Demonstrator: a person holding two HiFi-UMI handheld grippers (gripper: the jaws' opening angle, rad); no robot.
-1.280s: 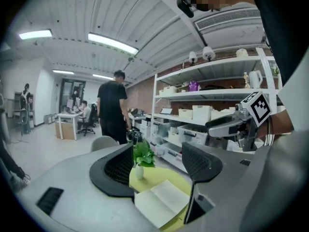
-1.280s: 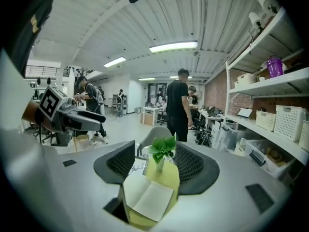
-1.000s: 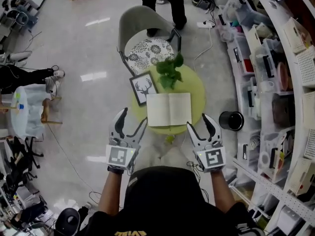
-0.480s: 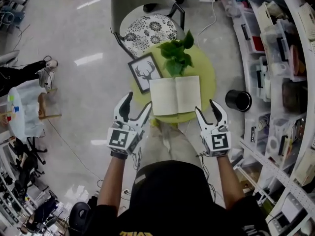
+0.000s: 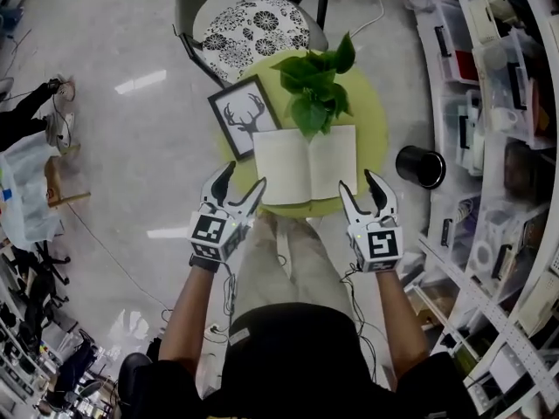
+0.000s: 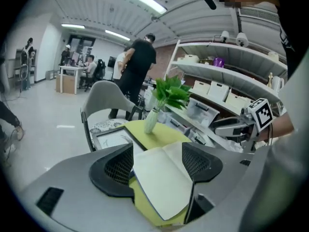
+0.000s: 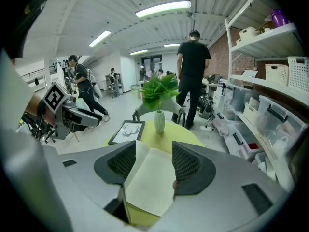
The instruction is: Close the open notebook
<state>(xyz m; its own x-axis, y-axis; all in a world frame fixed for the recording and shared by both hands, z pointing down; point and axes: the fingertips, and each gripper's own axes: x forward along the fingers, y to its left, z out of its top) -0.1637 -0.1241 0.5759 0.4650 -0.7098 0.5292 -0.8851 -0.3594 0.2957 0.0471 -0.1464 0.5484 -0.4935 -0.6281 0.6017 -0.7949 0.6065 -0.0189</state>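
Nothing done yet: notebook (image 5: 306,166) lies fully open on the surface (image 5: 373,122). Our left claw (image 5: 244,177) & right claw (image 5: 359,182) are both released, empty, near its edge w/o touching.

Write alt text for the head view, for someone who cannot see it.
Seen from above, an open notebook lies on a round green table, with the person's left gripper and right gripper held open beside its near corners. A leafy plant and a framed deer picture share the table; a patterned chair stands beyond.
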